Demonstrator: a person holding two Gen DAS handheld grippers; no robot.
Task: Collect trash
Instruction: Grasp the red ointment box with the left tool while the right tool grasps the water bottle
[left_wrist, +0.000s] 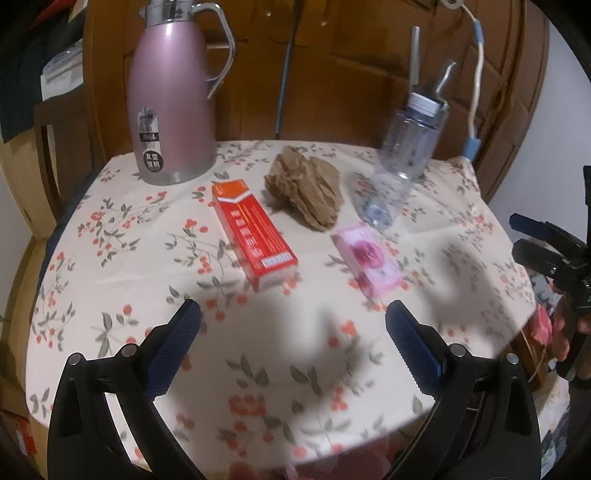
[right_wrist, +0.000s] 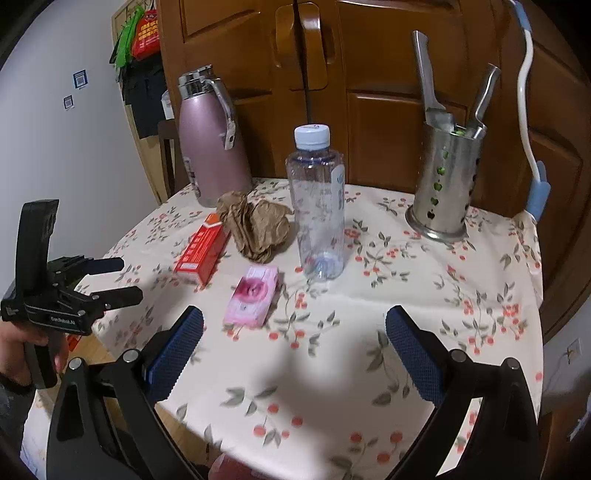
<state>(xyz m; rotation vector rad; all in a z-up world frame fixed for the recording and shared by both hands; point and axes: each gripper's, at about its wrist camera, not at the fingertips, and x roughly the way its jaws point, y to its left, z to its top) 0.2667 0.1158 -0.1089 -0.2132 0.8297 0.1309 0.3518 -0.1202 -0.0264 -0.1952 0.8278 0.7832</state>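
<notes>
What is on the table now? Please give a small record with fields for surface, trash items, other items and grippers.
surface: table with floral cloth
trash items: crumpled brown paper, red box, pink box, clear plastic bottle, upright, looks empty
other items: pink thermos, metal utensil holder with utensils
left gripper: open, holds nothing
right gripper: open, holds nothing
</notes>
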